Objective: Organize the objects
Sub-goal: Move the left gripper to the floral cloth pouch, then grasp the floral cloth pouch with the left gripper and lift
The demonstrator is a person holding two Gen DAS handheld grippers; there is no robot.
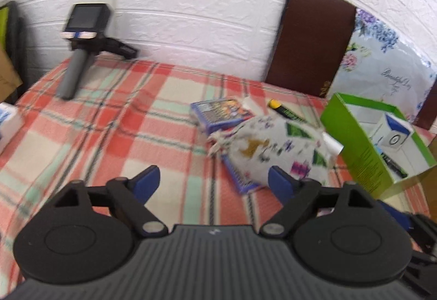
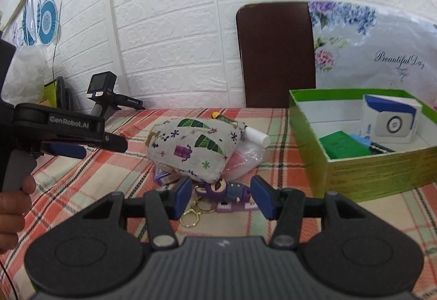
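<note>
A patterned cloth pouch [image 2: 195, 148] lies on the plaid bedspread [image 2: 82, 185]; it also shows in the left wrist view [image 1: 278, 148], on top of blue card packs [image 1: 218, 111]. A purple toy keychain [image 2: 228, 195] with gold rings lies in front of it. My right gripper [image 2: 222, 199] is open, its pads on either side of the keychain. My left gripper [image 1: 214, 181] is open and empty above the bedspread, left of the pouch; it also shows in the right wrist view [image 2: 82, 145]. A green box [image 2: 368, 163] at the right holds a white-and-blue carton [image 2: 390, 119] and a green pack [image 2: 344, 145].
A yellow-capped marker [image 2: 222, 117], a white roll [image 2: 256, 136] and a clear bag [image 2: 244, 160] lie by the pouch. A spare handheld gripper [image 1: 82, 35] stands at the far left by the white wall. A brown headboard [image 2: 275, 54] and a floral pillow [image 2: 377, 48] are behind.
</note>
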